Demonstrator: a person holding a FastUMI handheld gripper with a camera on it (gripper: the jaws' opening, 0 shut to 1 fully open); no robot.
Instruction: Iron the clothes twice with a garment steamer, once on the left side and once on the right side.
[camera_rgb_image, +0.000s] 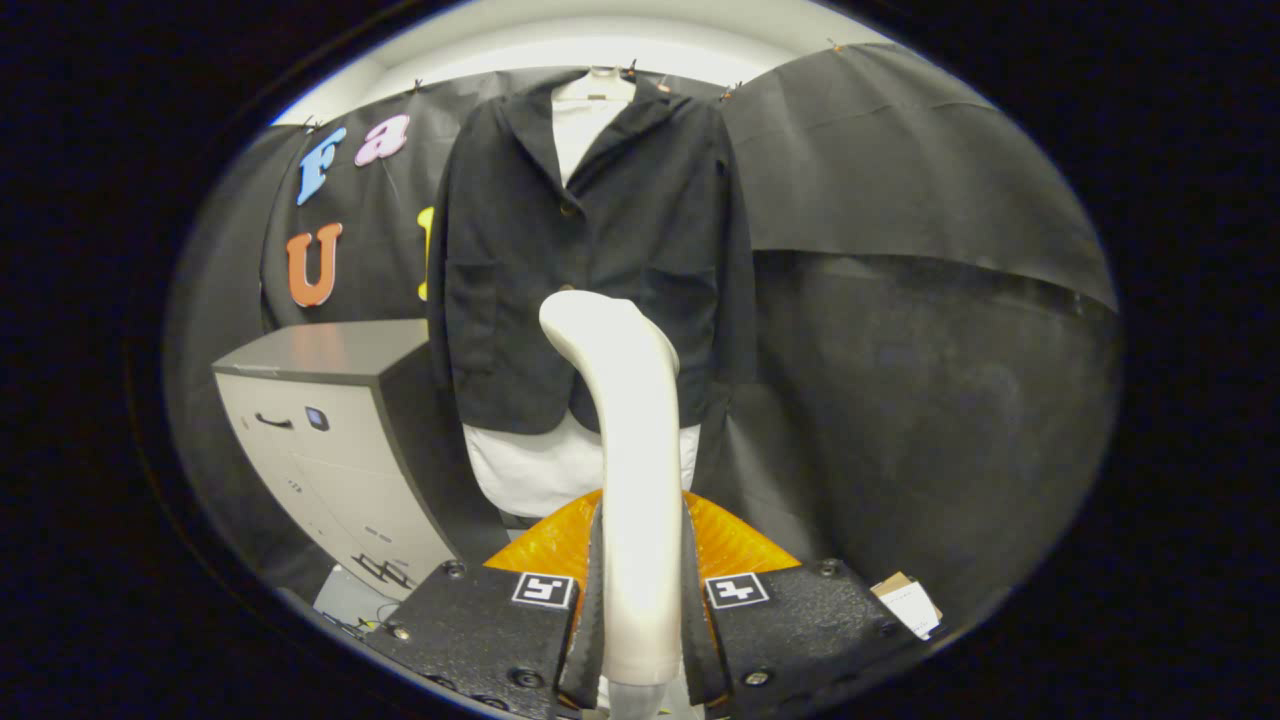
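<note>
My claw (641, 600) is clenched on the smooth, rigid white plastic garment steamer (630, 470) at its upright handle, likely slippery and top-heavy, facing the soft, hanging black jacket (520, 270).

- White garment steamer (625, 440) stands upright between the jaws, its curved head tipped toward the jacket.
- Dark jacket (590, 250) hangs buttoned over a white shirt (560, 465), beyond the steamer.

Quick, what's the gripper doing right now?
Gripper: shut on the garment steamer, both fingers pressing its handle.
</note>
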